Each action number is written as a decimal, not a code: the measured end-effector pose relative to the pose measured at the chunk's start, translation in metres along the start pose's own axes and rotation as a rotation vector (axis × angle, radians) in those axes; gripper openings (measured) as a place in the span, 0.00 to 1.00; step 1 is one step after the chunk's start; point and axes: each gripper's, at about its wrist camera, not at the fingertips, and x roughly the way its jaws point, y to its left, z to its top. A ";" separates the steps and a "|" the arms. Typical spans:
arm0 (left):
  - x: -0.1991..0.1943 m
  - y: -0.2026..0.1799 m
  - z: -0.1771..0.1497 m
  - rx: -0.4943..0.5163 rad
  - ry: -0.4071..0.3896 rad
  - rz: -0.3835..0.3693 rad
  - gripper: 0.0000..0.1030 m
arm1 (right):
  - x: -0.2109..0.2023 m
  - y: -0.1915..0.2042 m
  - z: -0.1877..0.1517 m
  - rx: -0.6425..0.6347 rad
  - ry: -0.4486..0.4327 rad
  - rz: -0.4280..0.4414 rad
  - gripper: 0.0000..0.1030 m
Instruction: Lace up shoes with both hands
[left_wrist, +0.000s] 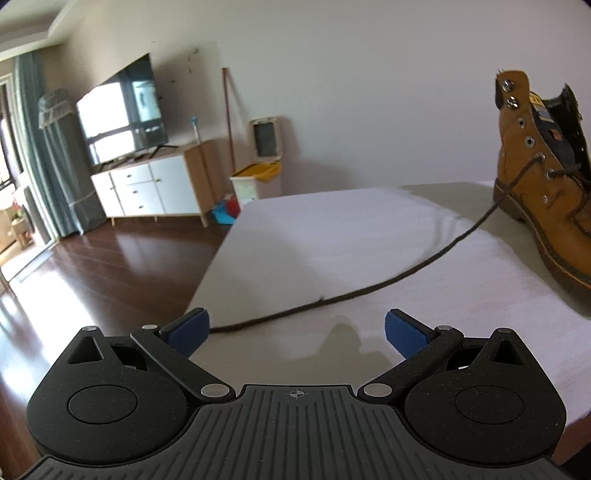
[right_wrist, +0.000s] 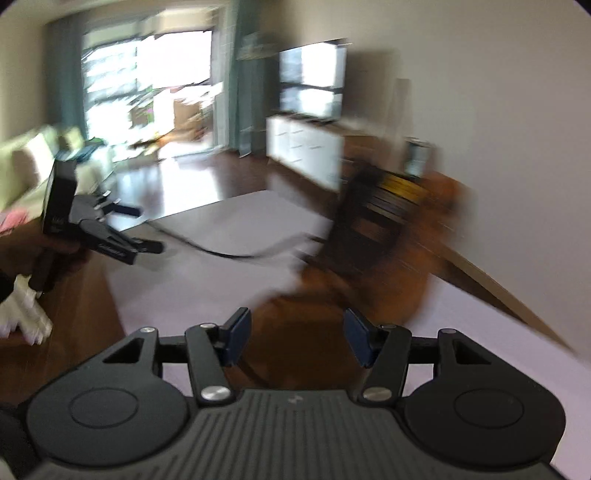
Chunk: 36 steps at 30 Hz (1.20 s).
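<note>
We see plain pale walls (left_wrist: 369, 74), a dark wood floor (left_wrist: 110, 266), a television (left_wrist: 122, 110) on a white-drawered cabinet (left_wrist: 147, 188), teal curtains (left_wrist: 29, 140), and a bright window (right_wrist: 147, 85).

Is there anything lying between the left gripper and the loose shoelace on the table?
Nothing visible. The left gripper is open, and only bare white table separates its fingers from the shoelace, which trails from the boot.

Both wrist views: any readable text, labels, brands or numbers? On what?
None can be read.
Boot tongue label: yellow and dark print, too small.
Left gripper as seen from the right wrist: pale lettering on its body, blurred.
Right gripper: only a small mark, no words.
</note>
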 end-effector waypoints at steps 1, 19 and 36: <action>-0.003 0.002 0.000 0.002 -0.002 0.002 1.00 | 0.020 0.009 0.016 -0.073 0.033 0.014 0.52; -0.017 0.036 -0.011 -0.138 -0.008 -0.102 1.00 | 0.180 0.069 0.053 -0.783 0.411 -0.128 0.03; -0.023 -0.014 0.000 -0.041 -0.019 -0.214 1.00 | -0.014 -0.041 -0.004 -0.091 0.002 -0.266 0.04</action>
